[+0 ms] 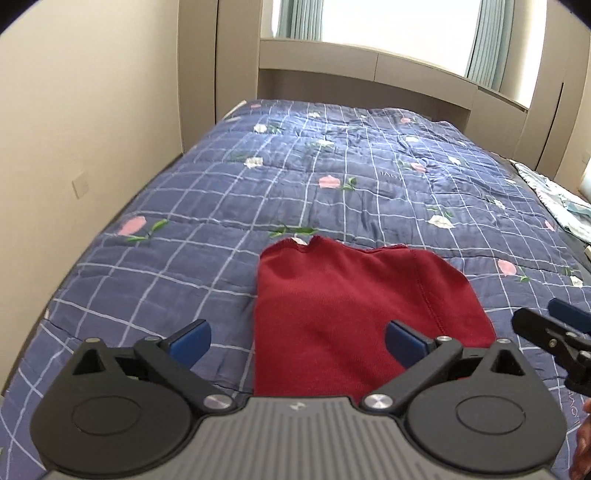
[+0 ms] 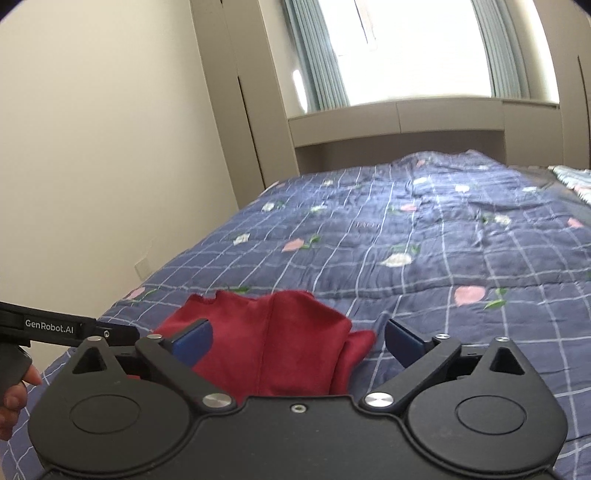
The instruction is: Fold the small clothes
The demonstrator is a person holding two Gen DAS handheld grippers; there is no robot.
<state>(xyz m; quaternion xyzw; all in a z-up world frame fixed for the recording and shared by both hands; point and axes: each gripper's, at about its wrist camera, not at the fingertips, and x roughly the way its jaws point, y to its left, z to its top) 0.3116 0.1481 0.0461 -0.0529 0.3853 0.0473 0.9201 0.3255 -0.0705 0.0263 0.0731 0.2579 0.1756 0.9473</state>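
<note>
A small dark red garment lies folded on the blue checked quilt, near the bed's front edge. My left gripper hangs over its near left part, jaws wide open, nothing between the blue pads. In the right wrist view the same red garment shows a folded flap at its right side. My right gripper stands open above its near edge, holding nothing. The right gripper's finger shows at the left view's right edge. The left gripper's body and a hand show at the right view's left edge.
The quilt with pink and white flowers covers the whole bed. A beige wall runs along the bed's left side. Cabinets and a bright window stand behind the headboard. A patterned cloth lies at the bed's right edge.
</note>
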